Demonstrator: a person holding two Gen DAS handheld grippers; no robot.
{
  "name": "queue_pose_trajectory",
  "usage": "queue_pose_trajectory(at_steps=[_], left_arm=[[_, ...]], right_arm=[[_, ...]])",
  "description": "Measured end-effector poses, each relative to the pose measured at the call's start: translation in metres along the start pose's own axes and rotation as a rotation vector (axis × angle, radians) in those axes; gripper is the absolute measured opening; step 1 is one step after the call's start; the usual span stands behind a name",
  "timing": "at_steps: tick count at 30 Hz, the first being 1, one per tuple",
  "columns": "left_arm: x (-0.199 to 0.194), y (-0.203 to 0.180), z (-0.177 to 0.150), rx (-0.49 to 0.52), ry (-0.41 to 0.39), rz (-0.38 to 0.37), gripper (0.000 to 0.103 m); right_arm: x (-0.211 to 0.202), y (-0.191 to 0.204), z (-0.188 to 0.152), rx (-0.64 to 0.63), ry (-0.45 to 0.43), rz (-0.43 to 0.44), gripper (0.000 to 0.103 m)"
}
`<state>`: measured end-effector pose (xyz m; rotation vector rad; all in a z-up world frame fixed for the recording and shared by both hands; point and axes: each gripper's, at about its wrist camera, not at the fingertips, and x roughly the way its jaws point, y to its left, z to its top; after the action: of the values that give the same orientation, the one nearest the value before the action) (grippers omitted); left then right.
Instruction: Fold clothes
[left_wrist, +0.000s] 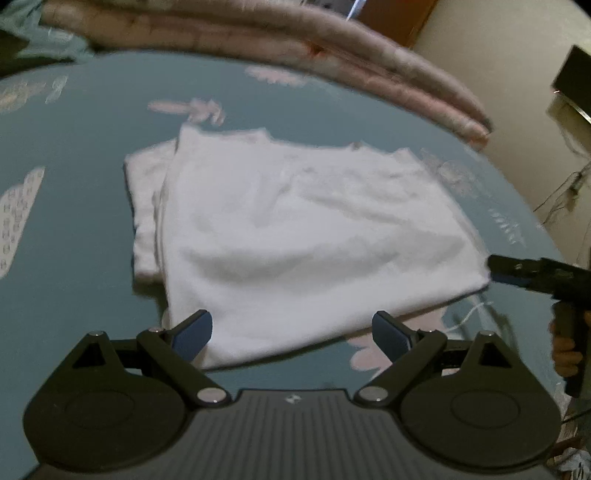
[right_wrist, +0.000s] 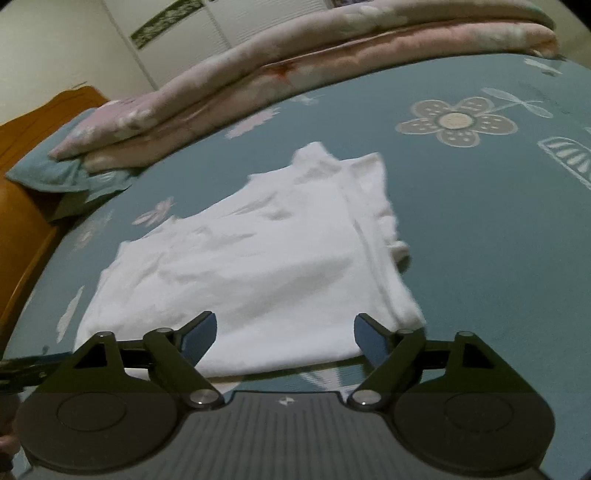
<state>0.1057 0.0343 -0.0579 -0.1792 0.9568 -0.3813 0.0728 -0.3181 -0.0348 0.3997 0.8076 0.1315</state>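
One shirt (left_wrist: 295, 236) here, white, lying folded on the teal sheet (left_wrist: 85, 177), and it is the only garment in play. It sits in a rough rectangle with a narrower folded layer poking out from under one long side; in the right wrist view that strip runs along the shirt's (right_wrist: 258, 266) right edge. The cloth is flat with a few soft wrinkles, no corner lifted.

Two grippers, both at the shirt's near hem. The left gripper (left_wrist: 291, 332) has its two blue pads spread wide, the hem showing in the gap between them, and neither pad presses on the cloth: it has nothing in its grasp. The right gripper (right_wrist: 284, 336) is the same story, two pads set far apart over the near edge, the fabric between them but not pinched. In the left wrist view the right gripper (left_wrist: 517, 271) shows from the side, its tip right at the shirt's right corner, with one hand (left_wrist: 565, 350) on its grip.

Beyond the shirt, on the far side of the sheet (right_wrist: 480, 221), lies one folded pink quilt (right_wrist: 295, 62) in two thick layers. One teal pillow (right_wrist: 59, 173) is tucked under its end, beside one wooden headboard (right_wrist: 26, 147). The sheet carries printed flowers, the clearest one (right_wrist: 456, 120) well beyond the shirt.
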Motion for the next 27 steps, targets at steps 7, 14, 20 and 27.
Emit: queue_pose_trajectory(at_steps=[7,14,20,27], left_arm=[[0.003,0.001,-0.003,-0.033,0.02,0.043,0.093],[0.006,-0.028,0.004,0.043,0.016,0.062,0.093],[0.025,-0.034,0.001,0.038,0.065,0.139,0.093],[0.023,-0.033,0.001,-0.027,0.07,0.192,0.093]], right_arm=[[0.01,-0.018,-0.006,0.026,0.054,-0.076,0.086],[-0.014,-0.023,0.006,0.025,-0.052,0.013,0.086],[0.013,-0.034,0.015,0.059,-0.033,0.055,0.086],[0.007,-0.061,0.007,0.121,-0.027,0.117,0.086]])
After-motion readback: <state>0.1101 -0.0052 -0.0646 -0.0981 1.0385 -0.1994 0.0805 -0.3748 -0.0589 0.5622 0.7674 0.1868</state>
